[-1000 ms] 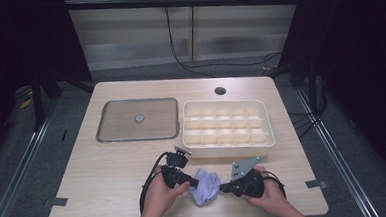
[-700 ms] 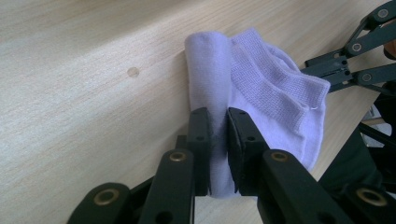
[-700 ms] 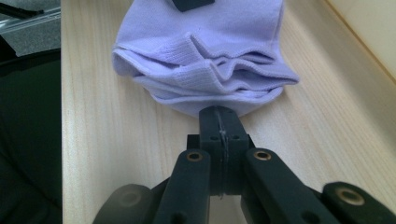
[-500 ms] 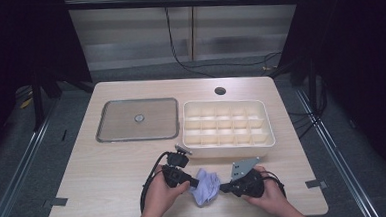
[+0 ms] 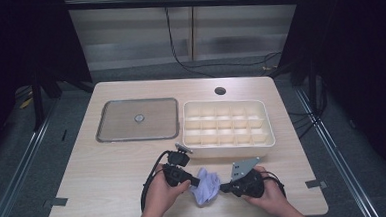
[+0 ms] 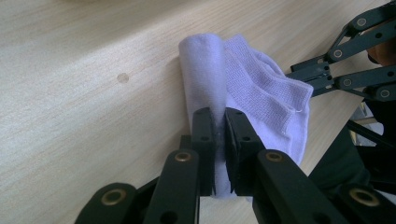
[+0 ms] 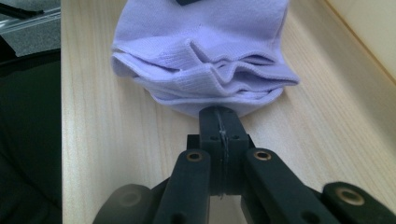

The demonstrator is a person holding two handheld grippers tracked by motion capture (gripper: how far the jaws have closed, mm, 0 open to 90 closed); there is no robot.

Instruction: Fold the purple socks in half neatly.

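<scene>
Jaws of your left gripper (image 6: 219, 154) have just closed on the sock (image 6: 243, 88), right gripper (image 7: 219, 126) pinching it too, so you can fold.

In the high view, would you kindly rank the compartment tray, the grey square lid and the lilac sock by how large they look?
1. compartment tray
2. grey square lid, nearly as large as the tray, so this order is unsure
3. lilac sock, clearly the smallest
</scene>
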